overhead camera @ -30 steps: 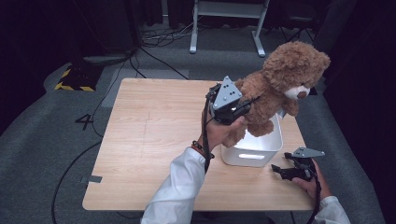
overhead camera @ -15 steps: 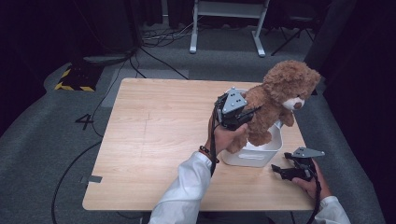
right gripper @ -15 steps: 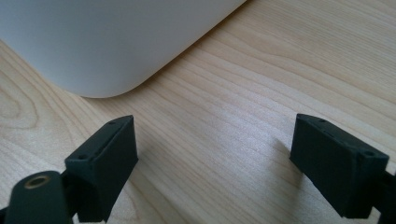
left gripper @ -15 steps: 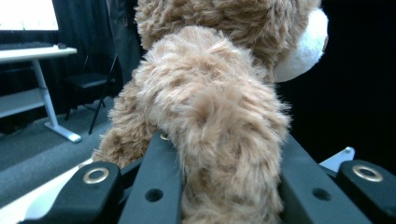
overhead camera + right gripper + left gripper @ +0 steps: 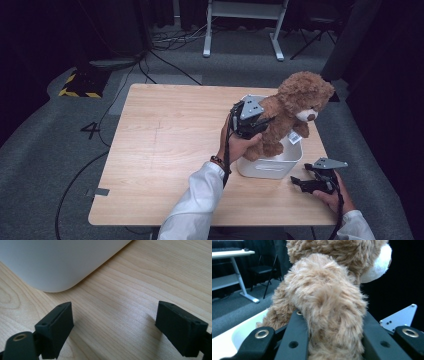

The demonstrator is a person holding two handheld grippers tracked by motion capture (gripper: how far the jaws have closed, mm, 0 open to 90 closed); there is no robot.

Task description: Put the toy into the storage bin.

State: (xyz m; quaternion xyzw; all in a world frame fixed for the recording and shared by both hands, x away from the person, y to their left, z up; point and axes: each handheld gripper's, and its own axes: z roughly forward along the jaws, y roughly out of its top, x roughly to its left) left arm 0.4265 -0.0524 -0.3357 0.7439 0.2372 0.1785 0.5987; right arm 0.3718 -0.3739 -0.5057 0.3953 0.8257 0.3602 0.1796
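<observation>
Left gripper (image 5: 260, 127) clamps the teddy bear (image 5: 290, 112) over the white bin (image 5: 272, 167)

Yellow-black striped block (image 5: 78, 85) and cables (image 5: 165, 55) on floor.

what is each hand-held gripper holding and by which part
The left hand-held gripper clamps the teddy bear by one limb, probably an arm. The right hand-held gripper holds nothing.

White sleeves (image 5: 197, 200); black fingers (image 5: 56, 327) with brass-ringed screw holes, grey plates
</observation>
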